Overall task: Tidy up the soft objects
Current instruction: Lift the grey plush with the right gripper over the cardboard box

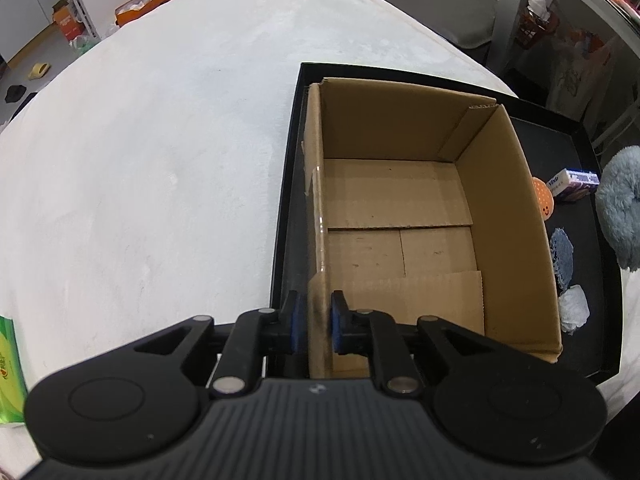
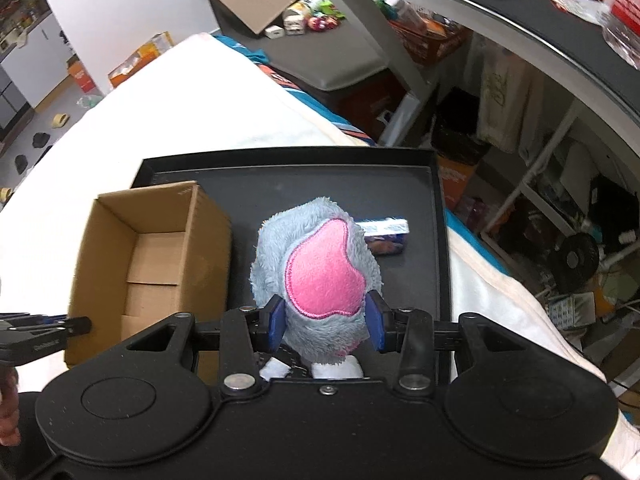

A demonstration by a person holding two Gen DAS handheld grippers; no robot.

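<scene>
Left tool [image 1: 314, 322] straddles the near-left wall of the cardboard box [image 1: 504, 216]; its blue pads [image 1: 336, 324] sit on either side of the wall with a slight gap, so the jaws stand released around the cardboard rather than clamped. Right tool [image 2: 326, 322] is clenched on a grey plush toy [image 2: 280, 256] with a pink patch, holding it above the black tray [image 2: 434, 216], just right of the box.

Edges and clearance: the box stands in the left part of the tray, its left wall close to the tray's left rim. White cloth [image 1: 140, 160] on the table extends wide and bare to the left of the tray. A green packet [image 1: 10, 368] lies at the cloth's near-left edge.

Containers: the box is open at the top, with only its bottom flaps showing inside. The tray floor right of the box carries an orange round item [image 1: 544, 200], a small blue-and-white pack [image 1: 576, 184], a blue knitted piece [image 1: 562, 256] and a white crumpled piece [image 1: 574, 308].
</scene>
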